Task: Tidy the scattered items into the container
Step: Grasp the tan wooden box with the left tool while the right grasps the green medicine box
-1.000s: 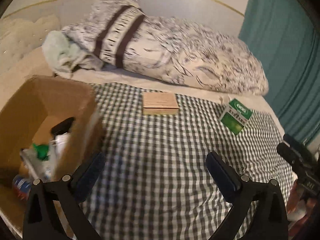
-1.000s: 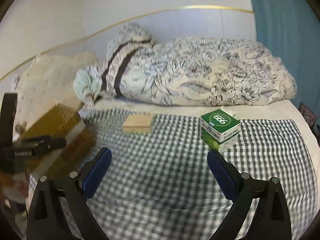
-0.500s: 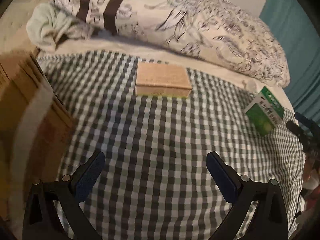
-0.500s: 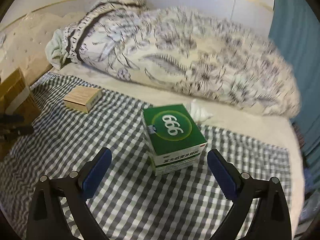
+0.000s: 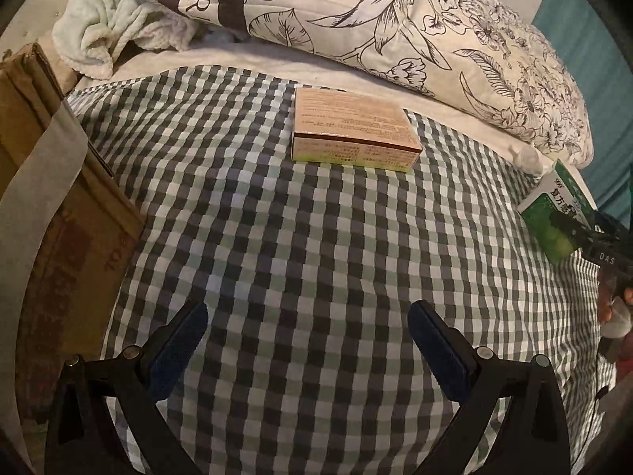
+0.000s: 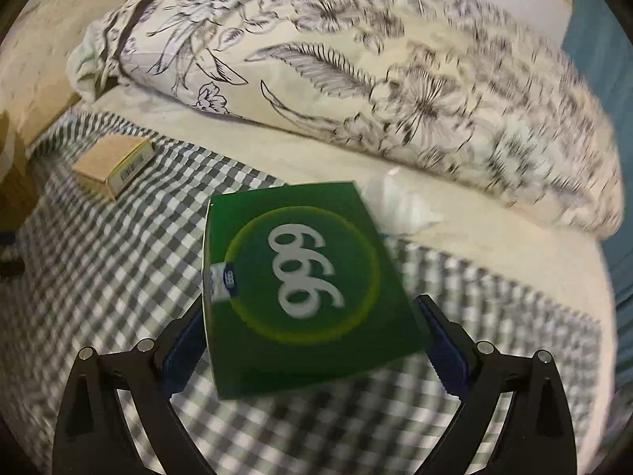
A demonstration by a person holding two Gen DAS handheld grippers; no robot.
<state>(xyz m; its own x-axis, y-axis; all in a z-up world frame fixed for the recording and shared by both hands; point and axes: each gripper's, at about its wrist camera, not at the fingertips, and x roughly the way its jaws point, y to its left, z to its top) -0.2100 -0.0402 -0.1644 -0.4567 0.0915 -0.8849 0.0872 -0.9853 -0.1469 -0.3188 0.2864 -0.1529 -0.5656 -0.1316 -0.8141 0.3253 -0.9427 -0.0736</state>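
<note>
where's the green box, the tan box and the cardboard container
green box (image 6: 308, 289): right wrist view, on its top face.
tan box (image 5: 350, 113): left wrist view, on its top face.
cardboard container (image 5: 71, 245): left wrist view, on its outer side wall.

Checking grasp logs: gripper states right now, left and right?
Left gripper: open, empty, over the checked cloth.
Right gripper: open, straddling the green box, not yet clamped.

Checked cloth (image 5: 316, 237) spread on the bed; cardboard container (image 5: 59, 206) at its left edge. Flat box (image 5: 352, 130) on the cloth's far centre; carton (image 6: 304, 281) at right, between the right gripper (image 6: 308, 340) fingers. Pillows (image 5: 395, 27) behind, along the far side.
</note>
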